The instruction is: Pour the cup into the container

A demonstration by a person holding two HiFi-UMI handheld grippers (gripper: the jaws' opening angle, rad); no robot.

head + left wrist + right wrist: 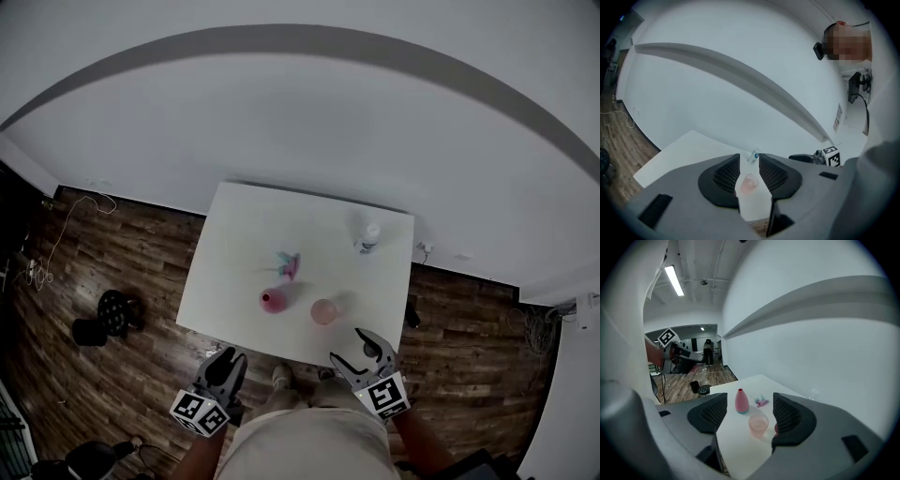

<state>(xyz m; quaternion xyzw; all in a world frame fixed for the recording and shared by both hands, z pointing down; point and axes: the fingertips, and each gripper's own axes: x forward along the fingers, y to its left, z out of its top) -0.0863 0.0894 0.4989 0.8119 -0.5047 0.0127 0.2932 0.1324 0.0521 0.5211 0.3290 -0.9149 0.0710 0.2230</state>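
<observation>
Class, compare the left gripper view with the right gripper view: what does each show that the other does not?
Only the left gripper view plainly shows the small clear bottle. Only the right gripper view shows the pink vase and the pink-and-blue item. Both show the pink cup on the white table.

Your left gripper [228, 362] and right gripper [348, 345] have grey shells and black jaws, and the inner pads [793, 416] are black mesh. Behind the jaws, each gripper carries a white cube [199, 411] printed with black square markers. Further back, you wear light tan clothes [300, 441] and pale shoes [281, 374].
</observation>
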